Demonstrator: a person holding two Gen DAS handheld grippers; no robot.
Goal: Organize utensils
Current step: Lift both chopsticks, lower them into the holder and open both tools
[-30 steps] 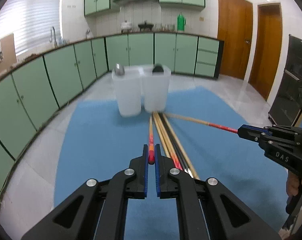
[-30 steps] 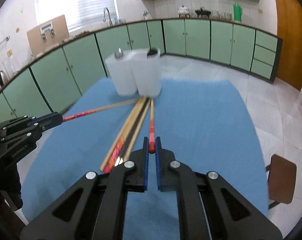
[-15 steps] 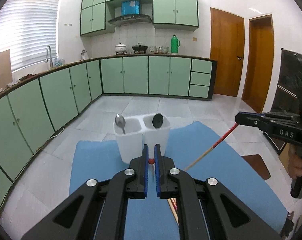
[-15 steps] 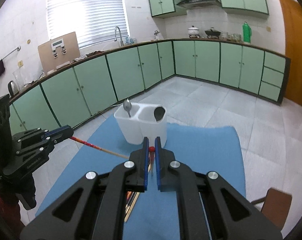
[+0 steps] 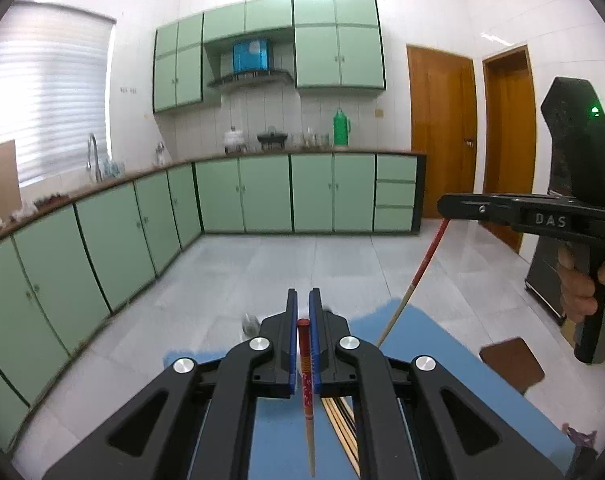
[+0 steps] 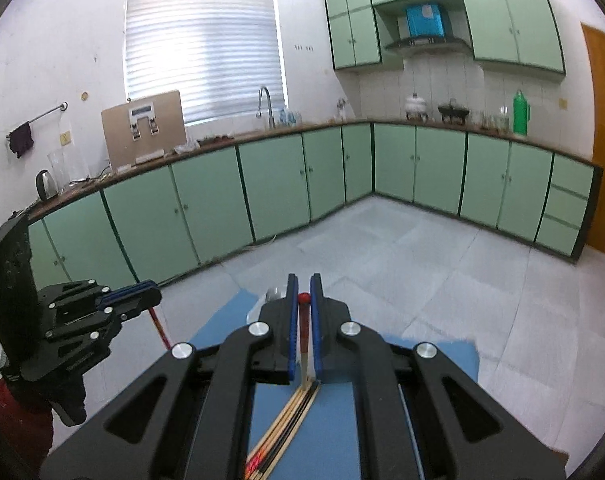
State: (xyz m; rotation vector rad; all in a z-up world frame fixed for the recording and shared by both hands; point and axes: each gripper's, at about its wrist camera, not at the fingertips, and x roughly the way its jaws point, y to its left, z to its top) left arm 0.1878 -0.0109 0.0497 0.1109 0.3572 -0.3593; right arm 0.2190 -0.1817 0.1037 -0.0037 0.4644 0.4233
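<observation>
My left gripper (image 5: 302, 312) is shut on a red-topped wooden chopstick (image 5: 306, 384) that hangs down toward the blue mat (image 5: 422, 344). My right gripper (image 6: 303, 296) is shut on another red-topped chopstick (image 6: 303, 344), also pointing down. Each gripper shows in the other's view: the right one (image 5: 446, 204) with its chopstick (image 5: 418, 268), the left one (image 6: 150, 296) with its chopstick (image 6: 160, 326). Several more chopsticks (image 6: 286, 428) lie bundled on the mat below. The white utensil holder is almost hidden behind the fingers; only a spoon tip (image 5: 249, 323) peeks out.
Green kitchen cabinets (image 5: 262, 196) and a tiled floor (image 5: 342, 264) lie beyond the mat's far edge. A brown stool seat (image 5: 510, 364) stands beside the table at the right. Wooden doors (image 5: 442, 140) are at the back right.
Both grippers have lifted and tilted up with their chopsticks. The chopsticks now hang steeply, and the white holder has dropped out of sight behind the fingers.
</observation>
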